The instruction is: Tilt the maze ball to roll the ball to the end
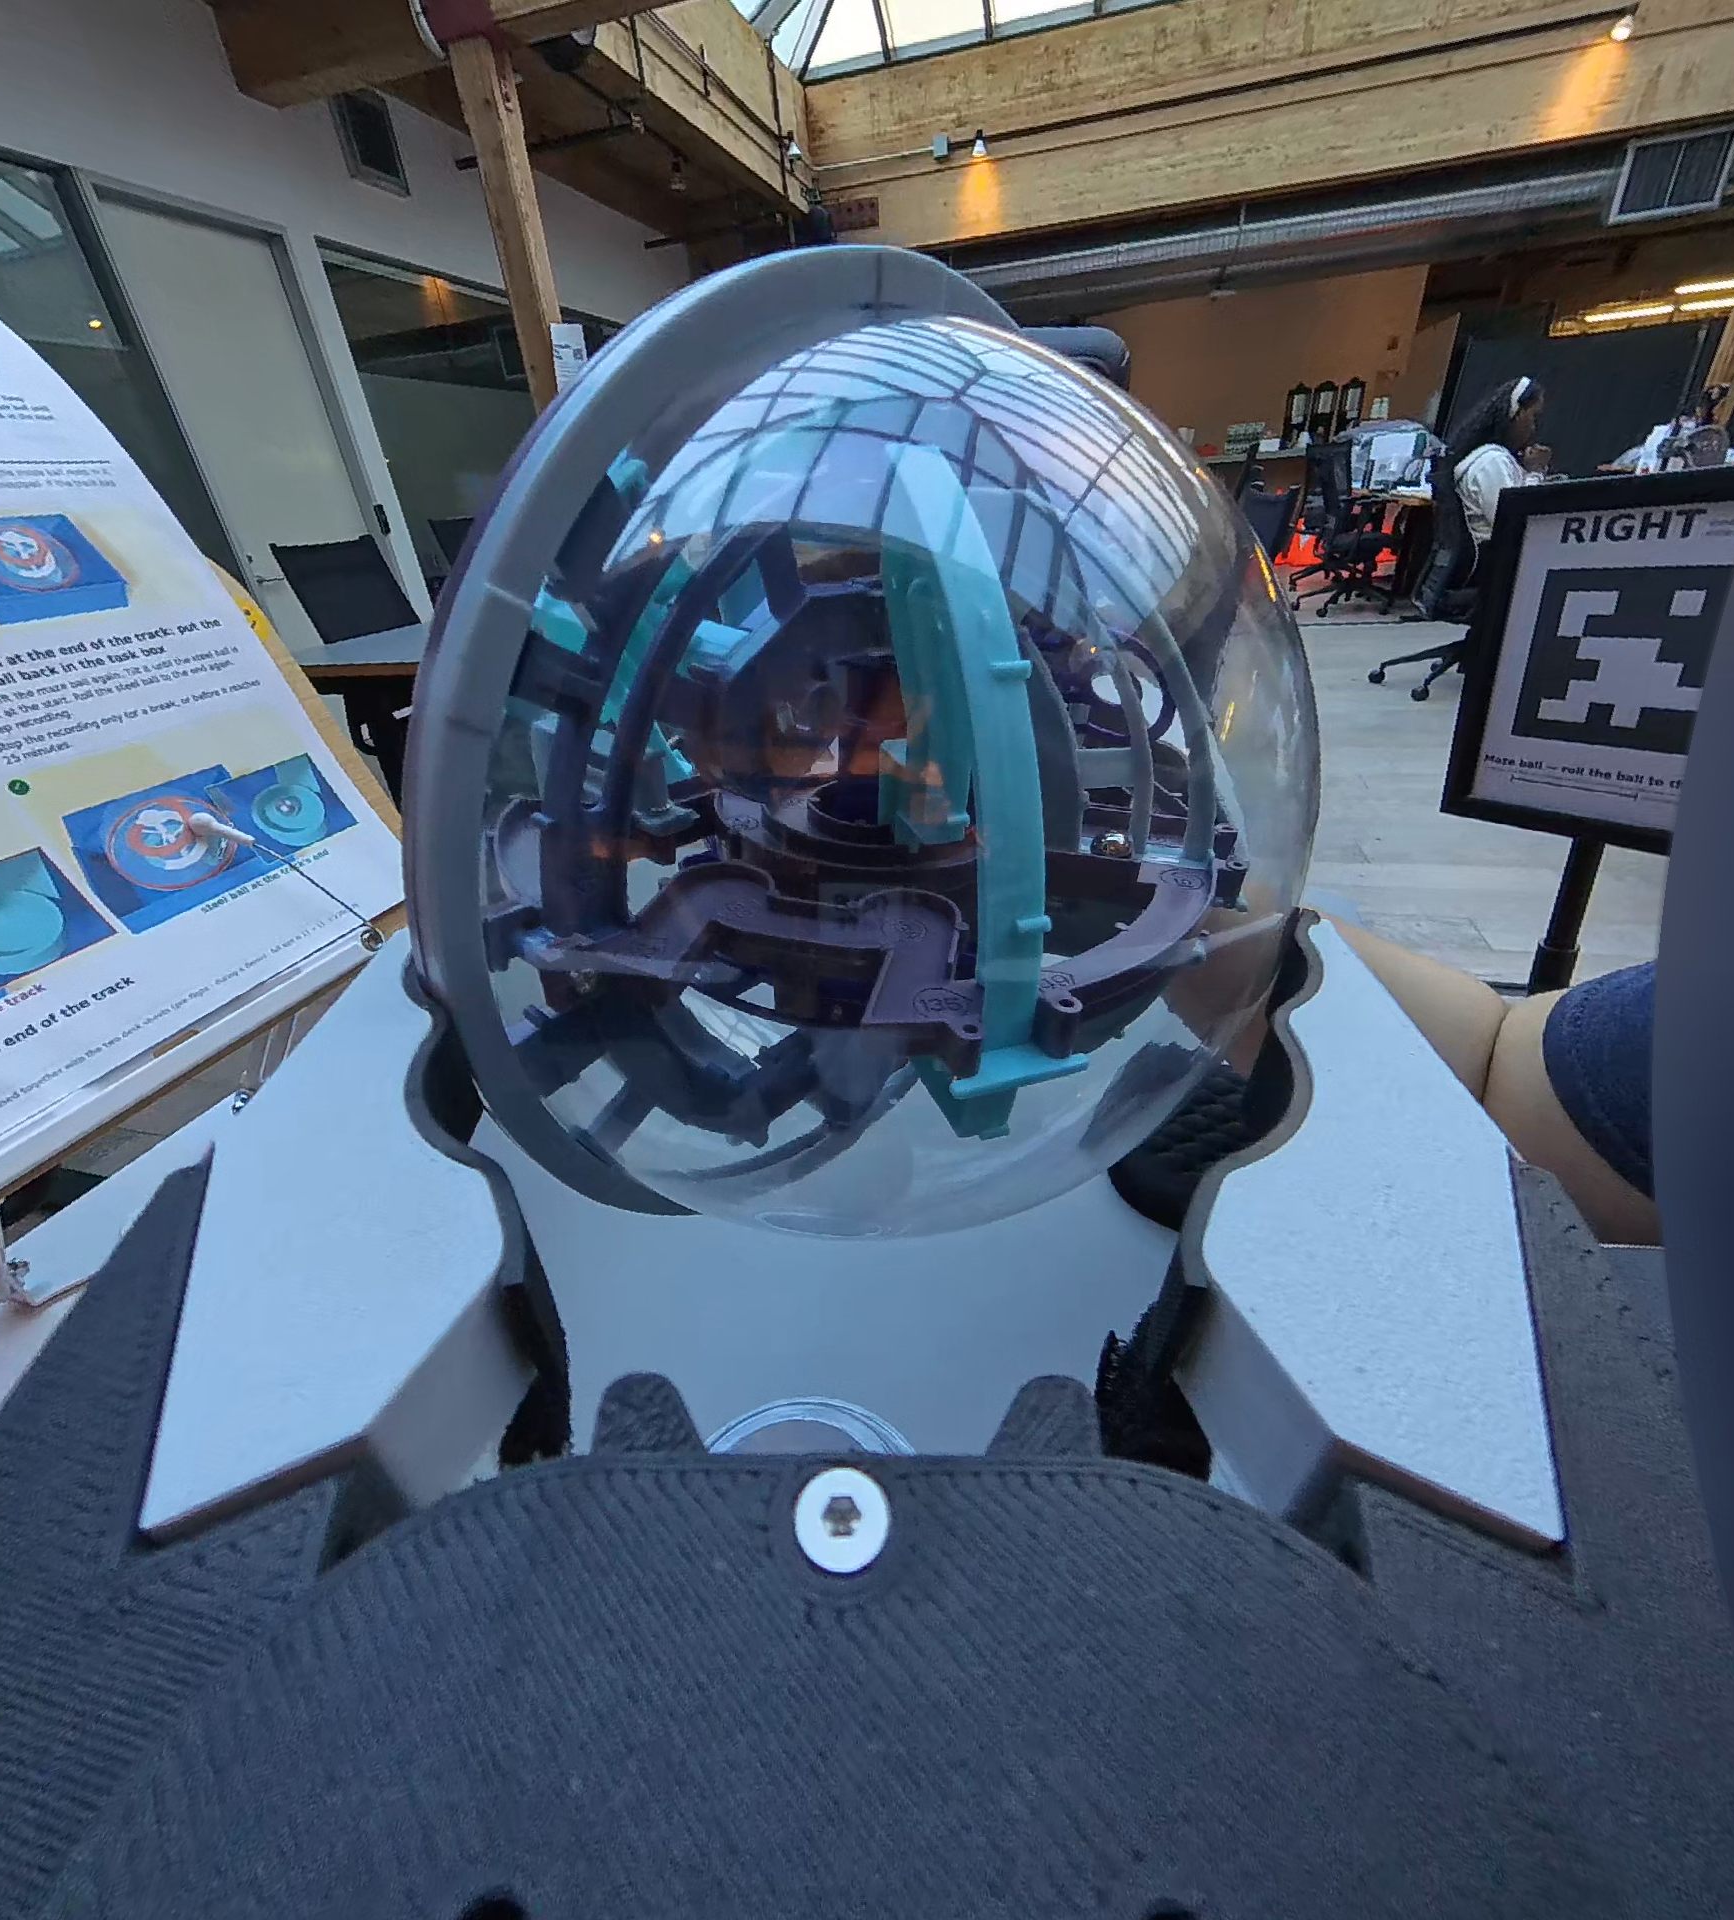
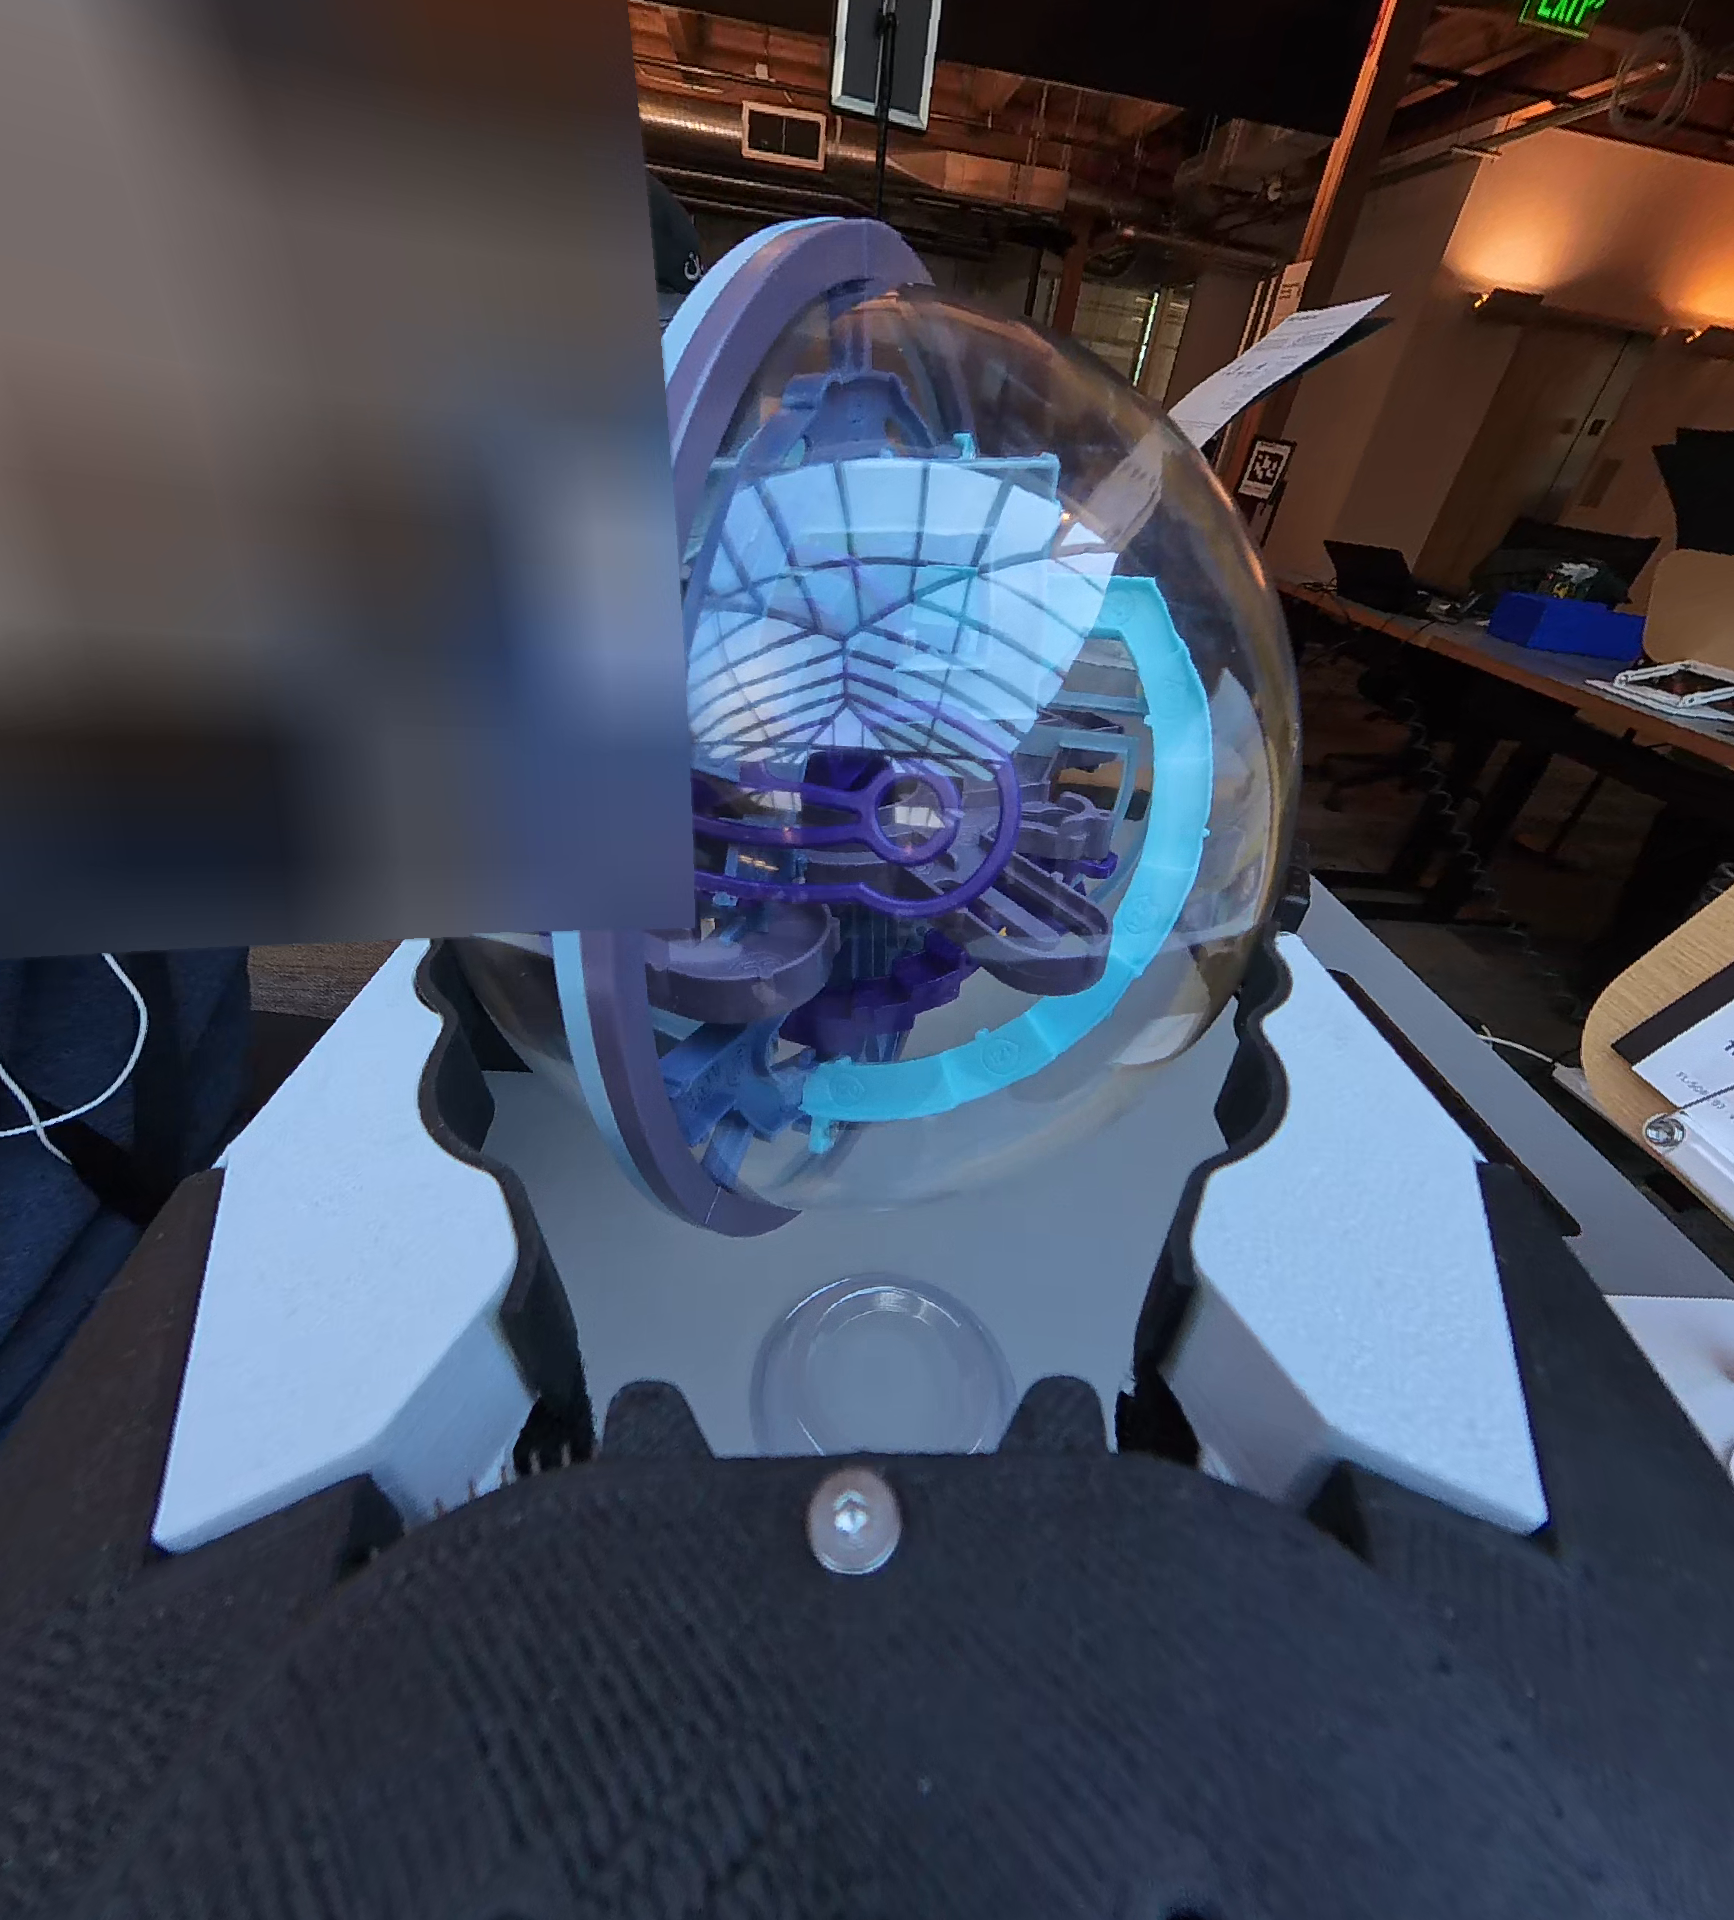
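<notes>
You hold the maze ball [image 1: 858, 748] between both grippers, and it fills the centre of each wrist view. In the left wrist view your left gripper [image 1: 858, 997] has its two white fingers [image 1: 323, 1226] spread wide around the lower half of the sphere, with the dark notched tips against its sides at frame centre-left and centre-right. The grey seam ring [image 1: 489, 644] runs up the left side of the sphere, tilted. A small steel ball [image 1: 1112, 844] sits on the dark purple track, right of centre inside the sphere, just beside a teal arch [image 1: 988, 748].

In the right wrist view your right gripper [image 2: 847, 1018] is likewise spread wide and clamped on the maze ball [image 2: 946, 727], its tips pressed to the lower sides. A light blue curved track [image 2: 1169, 831] arcs down the right side of the sphere. I cannot find the steel ball in this view.

A clear round stand [image 2: 884, 1371] lies on the grey table [image 2: 634, 1195] at lower centre, below the sphere. An instruction sheet [image 1: 94, 748] stands at the left of the left wrist view, and a framed sign [image 1: 1601, 655] at the right.
</notes>
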Action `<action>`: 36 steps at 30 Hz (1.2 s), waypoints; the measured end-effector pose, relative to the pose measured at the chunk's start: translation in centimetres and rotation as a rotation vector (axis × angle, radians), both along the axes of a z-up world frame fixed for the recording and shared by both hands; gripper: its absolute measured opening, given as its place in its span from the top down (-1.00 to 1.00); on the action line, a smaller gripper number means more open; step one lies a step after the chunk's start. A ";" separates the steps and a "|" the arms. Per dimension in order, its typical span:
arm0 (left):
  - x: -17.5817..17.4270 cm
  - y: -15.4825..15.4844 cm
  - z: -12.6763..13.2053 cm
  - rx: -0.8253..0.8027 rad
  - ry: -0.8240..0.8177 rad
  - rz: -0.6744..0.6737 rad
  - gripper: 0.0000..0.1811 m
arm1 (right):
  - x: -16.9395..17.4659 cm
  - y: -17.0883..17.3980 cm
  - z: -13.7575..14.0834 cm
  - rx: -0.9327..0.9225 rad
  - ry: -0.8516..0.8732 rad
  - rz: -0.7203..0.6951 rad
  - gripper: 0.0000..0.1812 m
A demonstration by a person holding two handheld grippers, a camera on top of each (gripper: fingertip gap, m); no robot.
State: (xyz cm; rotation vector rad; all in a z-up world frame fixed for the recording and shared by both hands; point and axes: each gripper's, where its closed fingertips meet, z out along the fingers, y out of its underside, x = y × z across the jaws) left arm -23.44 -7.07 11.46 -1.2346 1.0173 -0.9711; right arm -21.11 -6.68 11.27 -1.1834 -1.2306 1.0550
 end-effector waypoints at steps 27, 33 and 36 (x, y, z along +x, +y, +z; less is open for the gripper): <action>1.2 -0.2 -3.0 -0.012 -0.056 -0.079 -0.65 | 1.2 -0.4 -2.7 0.002 -0.087 -0.080 -0.59; 1.3 -0.1 -3.1 -0.023 -0.063 -0.088 -0.66 | 1.4 -0.4 -2.5 0.004 -0.098 -0.089 -0.59; 1.2 0.0 -3.2 -0.024 -0.056 -0.081 -0.67 | 1.3 -0.2 -2.8 -0.005 -0.093 -0.083 -0.59</action>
